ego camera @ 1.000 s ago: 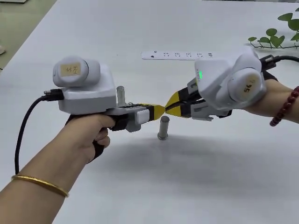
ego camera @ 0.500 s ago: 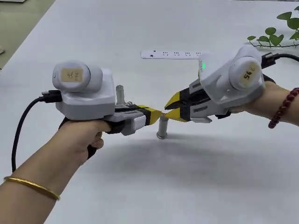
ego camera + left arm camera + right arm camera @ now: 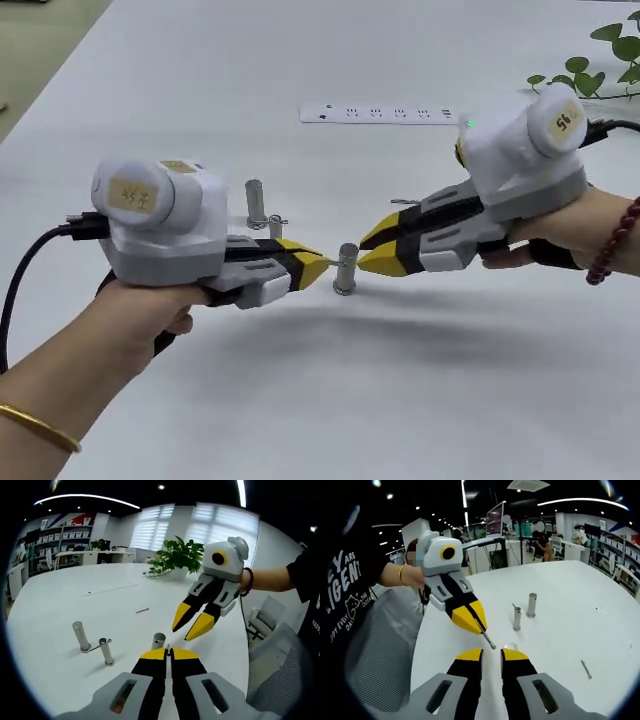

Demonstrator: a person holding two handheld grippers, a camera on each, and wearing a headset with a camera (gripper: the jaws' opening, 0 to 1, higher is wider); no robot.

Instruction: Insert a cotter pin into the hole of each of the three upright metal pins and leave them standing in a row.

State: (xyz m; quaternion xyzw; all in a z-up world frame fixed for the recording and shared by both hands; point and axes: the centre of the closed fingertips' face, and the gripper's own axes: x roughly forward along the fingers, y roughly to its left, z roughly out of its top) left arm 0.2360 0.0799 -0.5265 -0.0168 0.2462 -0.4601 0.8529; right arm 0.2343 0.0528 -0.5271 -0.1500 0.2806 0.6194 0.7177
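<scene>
Head view: white table (image 3: 400,400), both grippers held low over it, tips facing each other from left and right.

- Left gripper (image 3: 325,262): fingers pressed together, pinching a thin cotter pin (image 3: 488,640) that sticks out past the yellow tips. The left gripper view shows the same, tips (image 3: 169,652) closed with the thin wire between them.
- Near metal pin (image 3: 345,270): upright on the table, standing between the two sets of tips, just right of the left gripper's and just left of the right gripper's. The held cotter pin points at its upper end. Cannot tell whether it touches the metal pin or has entered the hole.
- Right gripper (image 3: 362,252): fingers spread, one tip above the other, nothing between them, close beside the top of the near metal pin. The right gripper view has the tips (image 3: 491,652) apart with a clear gap.

Farther back, left of centre:
- Middle metal pin (image 3: 275,227): upright, with a wire crossing its top.
- Far metal pin (image 3: 255,203): upright, just beyond and left of the middle one. The three stand in a slanted line running away to the left.

Right of centre, beyond the right gripper: loose cotter pin (image 3: 404,202) lying flat on the table, well apart from the metal pins.

Far side: white power strip (image 3: 380,115) lying crosswise. Plant (image 3: 590,75) at the far right edge.
</scene>
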